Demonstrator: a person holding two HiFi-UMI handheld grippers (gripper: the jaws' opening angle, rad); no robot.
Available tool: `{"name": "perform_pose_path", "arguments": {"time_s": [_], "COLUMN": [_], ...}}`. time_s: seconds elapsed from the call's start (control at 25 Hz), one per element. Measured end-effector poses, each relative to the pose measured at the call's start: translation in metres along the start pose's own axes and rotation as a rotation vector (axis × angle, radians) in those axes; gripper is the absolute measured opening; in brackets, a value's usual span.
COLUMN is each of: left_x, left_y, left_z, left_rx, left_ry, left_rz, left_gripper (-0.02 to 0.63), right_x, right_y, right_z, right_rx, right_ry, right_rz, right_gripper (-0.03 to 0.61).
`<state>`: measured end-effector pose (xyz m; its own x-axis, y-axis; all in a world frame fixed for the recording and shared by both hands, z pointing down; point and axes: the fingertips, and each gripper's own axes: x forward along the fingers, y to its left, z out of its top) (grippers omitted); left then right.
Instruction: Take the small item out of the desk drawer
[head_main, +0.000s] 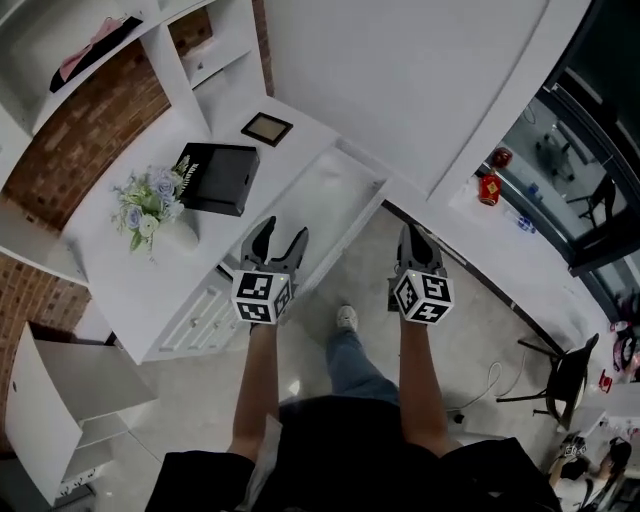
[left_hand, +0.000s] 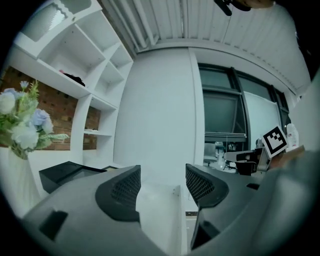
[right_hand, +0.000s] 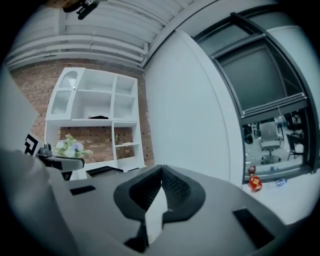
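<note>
Now you're likely at the approach: left gripper, jaws apart and empty, at the open drawer; right gripper closed on nothing. Next, reach inside for the small item, not yet visible.

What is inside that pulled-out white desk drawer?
Only the bare white floor of the white desk drawer shows; nothing else can be made out in it. The open left gripper covers its near end.

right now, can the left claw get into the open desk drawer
Probably yes: the left claw hangs open at the near end of the pulled-out drawer, and nothing above the drawer blocks the way. What lies inside is too washed out to tell.
</note>
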<state>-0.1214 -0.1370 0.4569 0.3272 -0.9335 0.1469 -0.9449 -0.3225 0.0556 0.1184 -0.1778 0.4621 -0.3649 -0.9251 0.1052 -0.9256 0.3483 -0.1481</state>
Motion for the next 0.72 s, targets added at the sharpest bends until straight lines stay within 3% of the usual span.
{"name": "perform_pose_path", "arguments": {"time_s": [0.36, 0.72], "left_x": [0.129, 0.190], "left_y": [0.040, 0.049], "left_z": [0.001, -0.009], "left_rx": [0.000, 0.017], "left_ry": [0.052, 0.116], "left_rz": [0.080, 0.073], "left_gripper": [0.265, 0.265], "right_x": [0.162, 0.224], "right_y": [-0.048, -0.070], "right_z": [0.013, -0.002], "right_rx": [-0.006, 0.010], "right_ry": [0.062, 0.122], "right_rz": [0.105, 0.133], "right_gripper": [-0.002, -0.002]}}
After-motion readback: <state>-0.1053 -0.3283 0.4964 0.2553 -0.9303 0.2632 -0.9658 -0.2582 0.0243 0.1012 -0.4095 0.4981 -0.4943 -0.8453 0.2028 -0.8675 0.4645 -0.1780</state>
